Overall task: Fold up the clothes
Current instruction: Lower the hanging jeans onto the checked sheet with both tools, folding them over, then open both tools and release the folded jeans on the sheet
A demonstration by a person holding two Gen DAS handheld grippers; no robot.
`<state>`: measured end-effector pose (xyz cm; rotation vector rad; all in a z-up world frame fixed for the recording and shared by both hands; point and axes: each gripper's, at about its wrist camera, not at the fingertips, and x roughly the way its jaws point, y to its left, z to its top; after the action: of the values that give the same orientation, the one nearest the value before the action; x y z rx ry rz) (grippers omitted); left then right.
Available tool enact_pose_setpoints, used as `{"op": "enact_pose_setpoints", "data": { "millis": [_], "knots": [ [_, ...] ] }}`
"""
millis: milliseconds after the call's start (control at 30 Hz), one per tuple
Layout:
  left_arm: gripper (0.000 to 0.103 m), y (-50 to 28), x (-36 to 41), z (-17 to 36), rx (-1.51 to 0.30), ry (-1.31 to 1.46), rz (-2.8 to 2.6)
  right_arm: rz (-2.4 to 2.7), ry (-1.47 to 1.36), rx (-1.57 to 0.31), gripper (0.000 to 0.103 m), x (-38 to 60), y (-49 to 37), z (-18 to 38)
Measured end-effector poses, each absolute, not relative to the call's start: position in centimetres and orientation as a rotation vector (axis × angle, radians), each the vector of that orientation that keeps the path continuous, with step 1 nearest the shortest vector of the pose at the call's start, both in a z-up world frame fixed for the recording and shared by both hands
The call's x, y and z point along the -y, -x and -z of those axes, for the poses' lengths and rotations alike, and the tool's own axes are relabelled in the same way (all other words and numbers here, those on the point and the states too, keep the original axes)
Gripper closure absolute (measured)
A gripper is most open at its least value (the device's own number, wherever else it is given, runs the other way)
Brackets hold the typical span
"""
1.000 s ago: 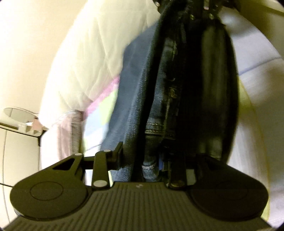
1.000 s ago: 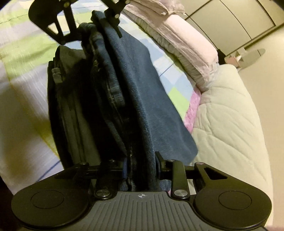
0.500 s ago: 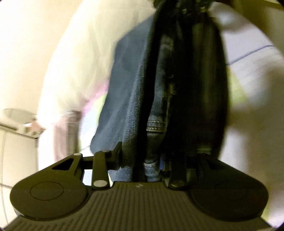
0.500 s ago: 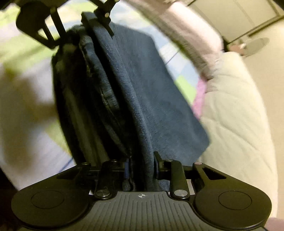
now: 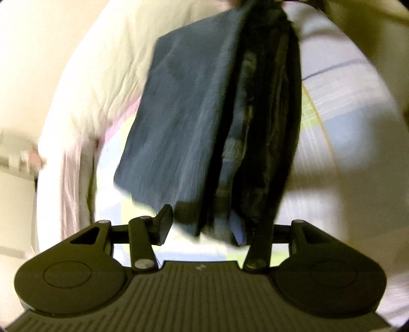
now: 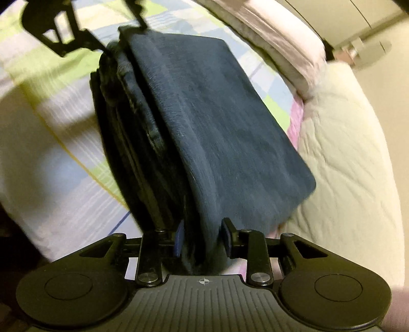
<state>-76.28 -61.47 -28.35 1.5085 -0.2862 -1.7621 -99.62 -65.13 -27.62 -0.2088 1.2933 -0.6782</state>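
A: Item one?

B: Folded dark blue denim jeans (image 6: 209,132), several layers thick, a smooth outer panel on one side, seams and a waistband edge showing in the stack on the other. The bundle hangs stretched between the two claws, above the bed.

A: Holders?

B: Right gripper (image 6: 203,241), black, blue pads; its jaws are narrow and pinch the near end of the jeans. Left gripper (image 5: 204,227), black; in its own view the jaws stand wider, one finger just clear of the cloth on one side, the other finger hidden against the dark folds. Whether it truly grips, I cannot tell. From the right wrist view it appears at the far end of the jeans, touching that end.

A: Surface under the jeans?

B: Checked bedsheet (image 6: 58,107) in pale lilac, green, blue and white, with thin yellow and blue lines. The jeans' shadow lies on it.

A: Beside the jeans?

B: Cream quilted duvet (image 6: 352,158), bunched along the bed edge on the smooth-panel side. Beyond it, a pink-striped pillow (image 6: 281,43) near the far end of the jeans. Behind the pillow, pale cupboard doors (image 6: 340,20), blurred.

A: Obstructions?

B: The jeans fill the middle of both views and hide the sheet directly beneath.
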Motion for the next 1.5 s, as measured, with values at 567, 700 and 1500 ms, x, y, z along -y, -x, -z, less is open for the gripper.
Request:
{"op": "enact_pose_setpoints", "data": {
  "millis": [567, 700, 1500],
  "knots": [
    [0.076, 78.6, 67.4, 28.8, -0.382, -1.201, 1.781, 0.858, -0.473, -0.977, 0.074, 69.2, 104.2, 25.7],
    [0.076, 78.4, 67.7, 28.9, -0.398, -1.206, 1.783, 0.848, -0.442, -1.025, 0.074, 69.5, 103.2, 25.0],
    [0.068, 78.0, 69.4, 30.5, -0.594, -1.115, 1.719, 0.519, -0.282, -0.934, 0.074, 80.8, 91.7, 25.9]
  ]
}}
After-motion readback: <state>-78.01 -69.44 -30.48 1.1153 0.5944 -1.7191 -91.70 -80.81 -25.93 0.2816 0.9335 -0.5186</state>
